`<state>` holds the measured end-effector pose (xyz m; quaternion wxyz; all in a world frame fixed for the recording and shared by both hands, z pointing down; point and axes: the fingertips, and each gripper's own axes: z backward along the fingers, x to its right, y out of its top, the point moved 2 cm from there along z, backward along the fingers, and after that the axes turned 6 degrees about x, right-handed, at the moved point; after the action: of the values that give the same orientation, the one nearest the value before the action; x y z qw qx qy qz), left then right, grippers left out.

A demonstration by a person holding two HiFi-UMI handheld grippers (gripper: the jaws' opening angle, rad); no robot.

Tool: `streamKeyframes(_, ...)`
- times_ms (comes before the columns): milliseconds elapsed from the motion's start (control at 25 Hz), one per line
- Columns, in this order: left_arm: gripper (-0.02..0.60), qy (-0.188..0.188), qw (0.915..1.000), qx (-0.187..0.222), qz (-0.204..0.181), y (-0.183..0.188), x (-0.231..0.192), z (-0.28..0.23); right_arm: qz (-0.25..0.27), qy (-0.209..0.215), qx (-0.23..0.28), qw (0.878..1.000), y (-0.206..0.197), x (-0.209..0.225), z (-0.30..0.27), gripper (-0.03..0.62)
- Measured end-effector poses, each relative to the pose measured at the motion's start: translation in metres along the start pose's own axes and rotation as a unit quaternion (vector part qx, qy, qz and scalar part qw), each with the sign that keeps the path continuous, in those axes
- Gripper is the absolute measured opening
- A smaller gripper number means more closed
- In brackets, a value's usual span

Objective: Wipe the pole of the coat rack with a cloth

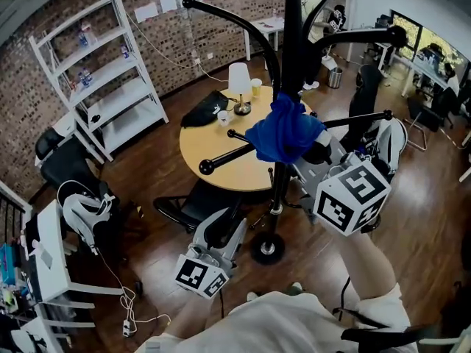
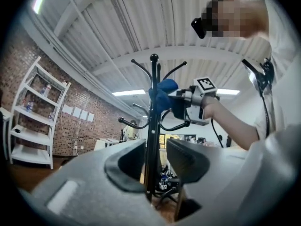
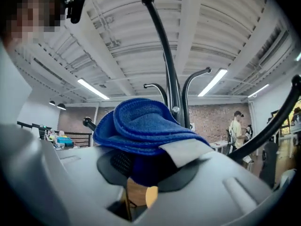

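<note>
The black coat rack pole (image 1: 292,50) rises in the middle of the head view from a round base (image 1: 267,249). My right gripper (image 1: 318,153) is shut on a folded blue cloth (image 1: 285,134), and the cloth lies against the pole at the height of the lower hooks. In the right gripper view the cloth (image 3: 141,126) bulges out of the right gripper (image 3: 150,168) in front of the pole (image 3: 169,79). My left gripper (image 1: 234,230) hangs low, left of the base, and is open. In its own view, the pole (image 2: 153,126) shows through the left gripper's (image 2: 153,161) gap, with the cloth (image 2: 162,95) higher up.
Curved hook arms (image 1: 221,13) and a low arm (image 1: 221,158) stick out from the rack. Behind it stands a round wooden table (image 1: 213,160) with a lamp (image 1: 239,87). A black chair (image 1: 195,206) sits near the left gripper. White shelves (image 1: 103,72) line the brick wall.
</note>
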<state>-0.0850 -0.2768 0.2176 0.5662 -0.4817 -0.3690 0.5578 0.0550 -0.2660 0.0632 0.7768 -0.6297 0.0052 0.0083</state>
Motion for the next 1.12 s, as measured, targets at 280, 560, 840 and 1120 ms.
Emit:
streamKeyframes(280,0.132,-0.023,0.9997,0.003,0.007,0.001,0.021,-0.004,0.005,0.053,0.065,0.996,0.053,-0.035,0.049,0.103)
streamKeyframes(560,0.130,0.018,0.9995,-0.024,0.014,-0.020,-0.011,0.013,-0.051,0.082,-0.089,0.991,-0.186,-0.090,0.118,0.103)
streamKeyframes(840,0.130,-0.001,0.9994,-0.033,0.006,-0.024,-0.006,0.006,0.022,-0.006,-0.018,1.000,-0.159,-0.032,0.058,0.103)
streamKeyframes(1120,0.129,0.005,0.9995,-0.029,0.012,-0.018,-0.008,0.017,0.035,-0.016,-0.017,0.999,-0.211,-0.004,0.042,0.103)
